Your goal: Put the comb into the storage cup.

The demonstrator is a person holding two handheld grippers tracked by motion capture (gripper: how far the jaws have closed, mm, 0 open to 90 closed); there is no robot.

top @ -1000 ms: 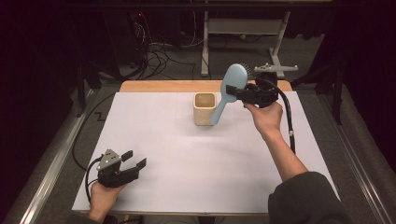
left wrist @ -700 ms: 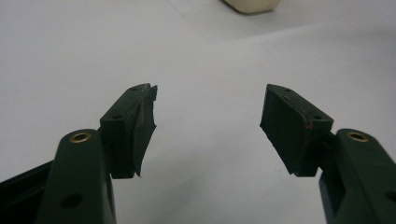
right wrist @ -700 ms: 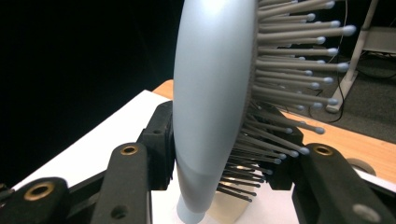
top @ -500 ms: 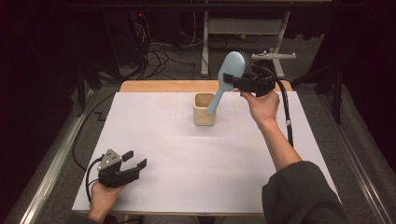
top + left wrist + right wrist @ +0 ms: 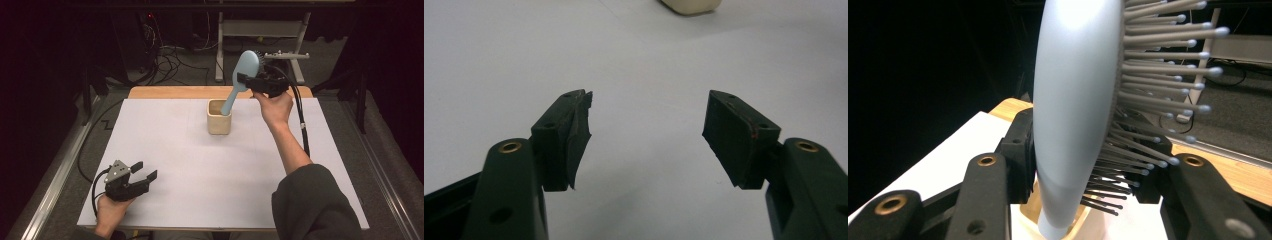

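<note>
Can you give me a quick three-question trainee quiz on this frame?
1. True or false: the right gripper is shut on the blue hairbrush.
2. Where does the brush's handle end point? A) into the beige cup B) flat on the white table cover C) between the left gripper's jaws
3. Fill in: the left gripper, near the table's front left corner, has its jaws ____ with nothing between them.

Key:
1. True; one jaw presses the brush's smooth back, the other its bristle side.
2. A
3. open
</note>
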